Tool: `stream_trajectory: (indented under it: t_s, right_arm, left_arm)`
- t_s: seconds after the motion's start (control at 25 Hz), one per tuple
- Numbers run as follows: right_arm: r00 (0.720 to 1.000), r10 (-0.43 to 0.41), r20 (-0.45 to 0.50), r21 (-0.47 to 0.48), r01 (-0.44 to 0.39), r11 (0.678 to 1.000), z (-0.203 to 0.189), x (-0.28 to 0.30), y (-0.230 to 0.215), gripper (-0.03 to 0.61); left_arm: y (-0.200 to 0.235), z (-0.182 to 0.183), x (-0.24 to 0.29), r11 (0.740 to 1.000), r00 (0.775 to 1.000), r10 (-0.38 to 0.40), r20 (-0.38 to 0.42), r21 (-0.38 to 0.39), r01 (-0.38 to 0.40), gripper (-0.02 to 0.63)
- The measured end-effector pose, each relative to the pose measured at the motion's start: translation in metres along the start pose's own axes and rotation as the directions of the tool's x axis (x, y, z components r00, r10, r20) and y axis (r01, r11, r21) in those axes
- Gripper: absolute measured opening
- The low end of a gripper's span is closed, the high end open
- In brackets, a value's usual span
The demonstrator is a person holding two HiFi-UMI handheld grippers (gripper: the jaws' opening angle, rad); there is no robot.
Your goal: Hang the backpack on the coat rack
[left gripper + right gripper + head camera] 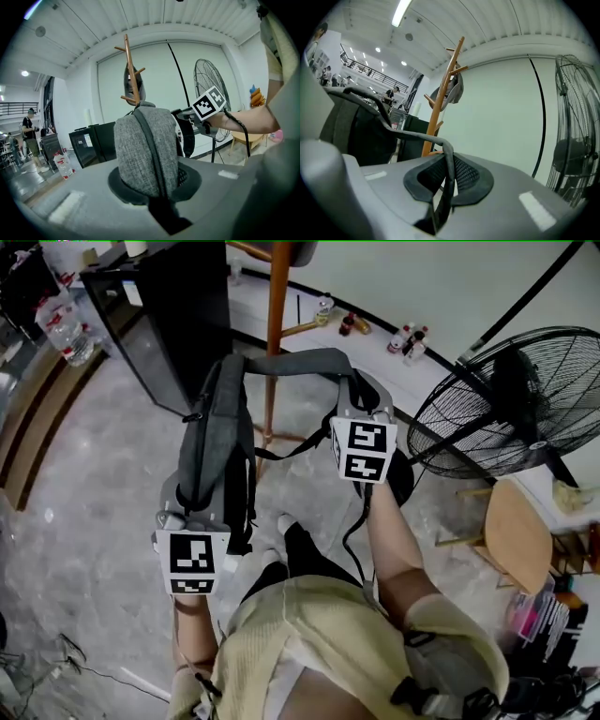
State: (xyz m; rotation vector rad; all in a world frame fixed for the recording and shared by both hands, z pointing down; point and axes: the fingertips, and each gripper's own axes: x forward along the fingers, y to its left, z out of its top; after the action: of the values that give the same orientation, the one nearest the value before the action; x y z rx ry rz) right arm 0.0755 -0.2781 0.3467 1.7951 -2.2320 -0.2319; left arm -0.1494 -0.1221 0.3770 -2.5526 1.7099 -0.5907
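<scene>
- Backpack (217, 437), grey fabric, is held up off the floor between both grippers, in front of the person and just short of the coat rack (275, 324).
- Left gripper (157, 187) is clamped on the backpack's grey body, which bulges up between its pads.
- Right gripper (447, 180) pinches the bag's dark strap (417, 136), which arches across to the top of the bag.
- Coat rack is wooden and upright, with a grey item (455, 89) on an upper peg.
- Standing fan (511, 399) and wooden stool (517, 532) sit to the right, and a black cabinet (178, 315) to the left.
</scene>
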Motion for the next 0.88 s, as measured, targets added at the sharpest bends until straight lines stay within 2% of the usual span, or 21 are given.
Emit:
stream_trajectory:
  t_s: [0.52,0.72,0.8,0.88]
  right_arm:
    - [1.0,0.013,0.005,0.028,-0.013,1.0,0.005,0.091,-0.022,0.034]
    - [1.0,0.019,0.013,0.009,-0.019,1.0,0.006,0.12,-0.028,0.034]
    - [1.0,0.02,0.024,-0.031,-0.019,0.999,0.009,0.129,-0.026,0.034]
    - [0.999,0.005,0.041,-0.119,0.0,0.993,0.011,0.137,-0.025,0.034]
  left_arm:
    - [0.015,0.01,0.057,1.0,0.999,0.013,-0.033,-0.011,-0.014,0.063]
    - [0.018,0.011,0.073,1.0,0.999,0.019,-0.047,-0.008,-0.019,0.063]
    - [0.018,0.011,0.077,1.0,0.998,0.023,-0.051,-0.01,-0.024,0.063]
    - [0.018,0.01,0.08,0.999,0.998,0.028,-0.053,-0.016,-0.029,0.063]
